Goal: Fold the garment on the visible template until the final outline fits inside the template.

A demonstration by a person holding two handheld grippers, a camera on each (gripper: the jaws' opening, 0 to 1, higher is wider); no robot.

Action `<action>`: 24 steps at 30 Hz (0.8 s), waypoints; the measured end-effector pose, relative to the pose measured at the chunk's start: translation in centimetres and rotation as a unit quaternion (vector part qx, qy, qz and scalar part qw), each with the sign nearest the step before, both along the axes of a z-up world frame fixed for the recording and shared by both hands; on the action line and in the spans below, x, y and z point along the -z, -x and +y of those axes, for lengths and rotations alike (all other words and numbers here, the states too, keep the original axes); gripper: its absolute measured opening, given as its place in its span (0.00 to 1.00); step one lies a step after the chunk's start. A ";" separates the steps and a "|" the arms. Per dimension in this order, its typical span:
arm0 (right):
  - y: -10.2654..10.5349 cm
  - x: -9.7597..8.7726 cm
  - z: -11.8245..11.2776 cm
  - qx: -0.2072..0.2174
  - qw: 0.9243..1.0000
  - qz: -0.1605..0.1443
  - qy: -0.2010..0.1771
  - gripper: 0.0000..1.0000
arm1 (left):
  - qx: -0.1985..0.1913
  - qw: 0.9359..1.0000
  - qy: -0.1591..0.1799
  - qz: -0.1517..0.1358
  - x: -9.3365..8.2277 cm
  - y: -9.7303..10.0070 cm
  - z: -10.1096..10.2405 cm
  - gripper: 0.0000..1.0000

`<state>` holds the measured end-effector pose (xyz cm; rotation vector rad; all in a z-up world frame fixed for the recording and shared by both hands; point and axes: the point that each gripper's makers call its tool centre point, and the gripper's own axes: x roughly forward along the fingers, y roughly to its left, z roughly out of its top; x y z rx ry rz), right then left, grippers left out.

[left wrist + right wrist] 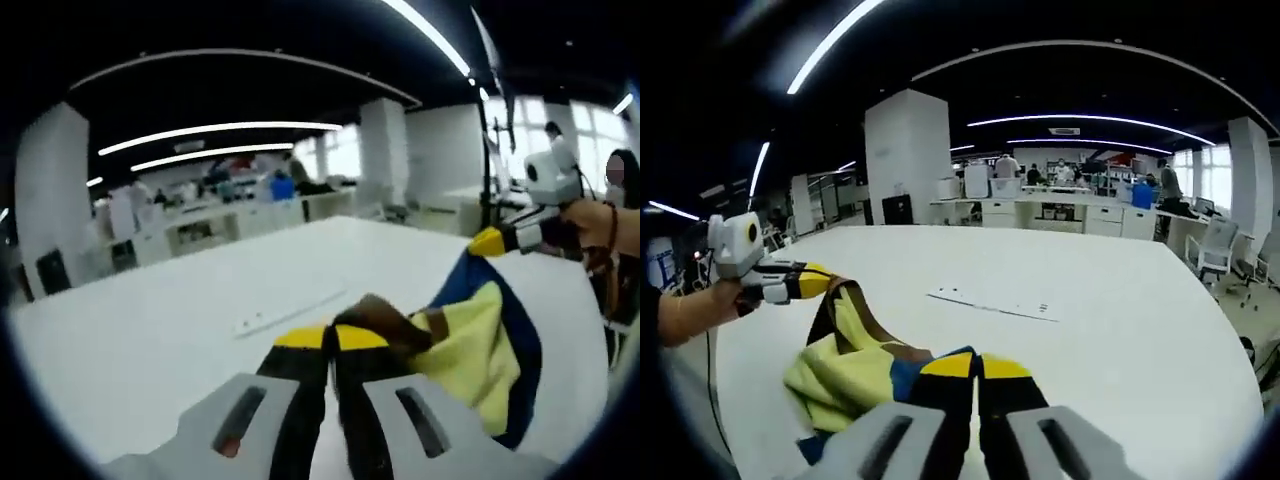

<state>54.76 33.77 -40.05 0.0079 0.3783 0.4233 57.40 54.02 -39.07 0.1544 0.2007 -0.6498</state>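
Where the two yellow-tipped jaws rise from the bottom of the left gripper view, the left gripper (332, 338) is seen pressed together on a brown edge of the garment (480, 350) — a yellow cloth with dark blue and brown trim, hanging at the lower right of that frame. Its far corner is pinched by the right gripper (488, 241) at the right of the frame, held in a person's hand (590, 225). Beyond the cloth, a white table (150, 340) spreads across the middle, with a white strip (290, 311) lying flat on it, well apart from the garment.

In the right gripper view, the right gripper (978, 366) is likewise closed on the garment (855, 375), which is bunched at the lower left, lifted above the table (1120, 330). At the left of that frame the left gripper (820, 281) is shown clamped on the cloth's brown edge. The strip (992, 302) lies near the centre — flat and apart. Desks and a white pillar (905, 160) are seen far behind.
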 end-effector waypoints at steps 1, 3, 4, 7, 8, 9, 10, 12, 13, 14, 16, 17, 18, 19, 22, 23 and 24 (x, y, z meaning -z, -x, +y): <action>-0.6 0.4 -0.4 0.008 1.000 0.005 -0.003 0.00 | 0.000 1.000 0.001 0.006 0.4 -0.4 -0.2 0.00; -1.5 1.0 -1.1 0.024 1.000 0.013 -0.007 0.00 | -0.008 1.000 0.002 0.018 1.2 -1.4 -0.4 0.00; -1.6 1.1 -1.2 0.025 1.000 0.014 -0.009 0.00 | -0.012 1.000 0.002 0.024 1.8 -2.0 -0.5 0.00; -2.6 2.2 -1.6 0.039 0.997 0.033 -0.056 0.00 | -0.022 0.999 0.003 0.033 2.9 -3.1 -0.7 0.00; -2.9 2.6 -1.8 0.044 0.997 0.037 -0.056 0.00 | -0.026 0.999 0.001 0.037 3.3 -3.4 -0.7 0.00; -3.3 3.3 -2.1 0.051 0.996 0.043 -0.055 0.00 | -0.031 0.999 0.001 0.042 3.8 -3.8 -0.8 0.00; -3.6 3.7 -2.2 0.053 0.996 0.047 -0.054 0.00 | -0.037 0.998 0.004 0.050 4.3 -4.0 -0.7 0.00; -4.0 4.6 -2.3 0.063 0.995 0.057 -0.057 0.00 | -0.043 0.997 0.011 0.061 5.2 -4.6 -0.7 0.00; -4.3 5.2 -2.4 0.066 0.995 0.061 -0.054 0.00 | -0.051 0.996 0.011 0.070 5.9 -5.0 -0.7 0.00; -4.4 5.7 -2.5 0.074 0.993 0.070 -0.056 0.00 | -0.052 0.996 0.011 0.074 6.2 -5.1 -0.7 0.00; -4.9 7.0 -2.7 0.081 0.992 0.085 -0.055 0.00 | -0.060 0.994 0.007 0.089 7.5 -5.5 -0.7 0.00; -4.9 7.5 -2.7 0.087 0.990 0.092 -0.055 0.00 | -0.066 0.991 0.013 0.113 8.6 -5.5 -0.7 0.00; -5.0 8.2 -2.8 0.090 0.990 0.101 -0.051 0.00 | -0.066 0.991 0.015 0.115 8.9 -5.8 -0.7 0.00; -5.1 8.7 -2.9 0.093 0.989 0.107 -0.049 0.00 | -0.067 0.991 0.012 0.118 9.5 -6.0 -0.8 0.00; -5.3 9.7 -3.1 0.096 0.987 0.121 -0.048 0.00 | -0.084 0.988 -0.015 0.130 11.0 -6.6 0.0 0.00; -5.2 10.2 -3.3 0.102 0.985 0.131 -0.050 0.00 | -0.083 0.988 -0.015 0.132 11.4 -6.9 0.1 0.00; -5.3 10.3 -3.4 0.104 0.985 0.133 -0.049 0.00 | -0.083 0.987 -0.013 0.137 11.6 -7.0 0.1 0.00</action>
